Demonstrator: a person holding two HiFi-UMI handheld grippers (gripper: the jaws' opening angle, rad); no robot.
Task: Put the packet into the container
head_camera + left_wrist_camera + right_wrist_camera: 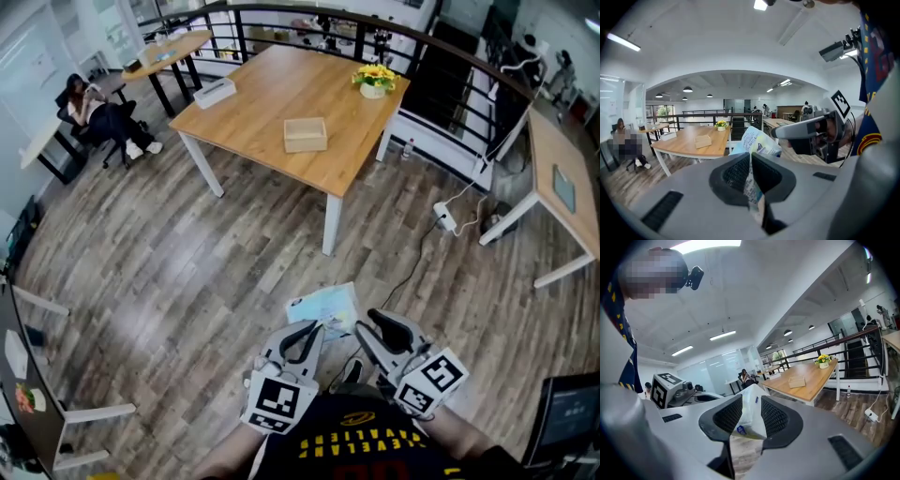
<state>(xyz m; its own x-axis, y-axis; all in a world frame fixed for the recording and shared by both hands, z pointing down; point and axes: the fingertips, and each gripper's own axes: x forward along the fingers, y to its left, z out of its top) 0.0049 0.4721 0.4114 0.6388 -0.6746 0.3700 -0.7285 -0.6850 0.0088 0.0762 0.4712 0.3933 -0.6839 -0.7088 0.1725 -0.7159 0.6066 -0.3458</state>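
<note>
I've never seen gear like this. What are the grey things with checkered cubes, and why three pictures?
A person holds two grippers, tongs with two jaws each; the marker cubes are part of them. One picture comes from a camera on the person's head, looking down; the others from a camera riding on each gripper. The left gripper is clamped on a printed packet; the right gripper's jaws stand apart, the packet's edge between them. Ahead, a wooden table bears a small wooden container, a pot of yellow flowers and a white box.
</note>
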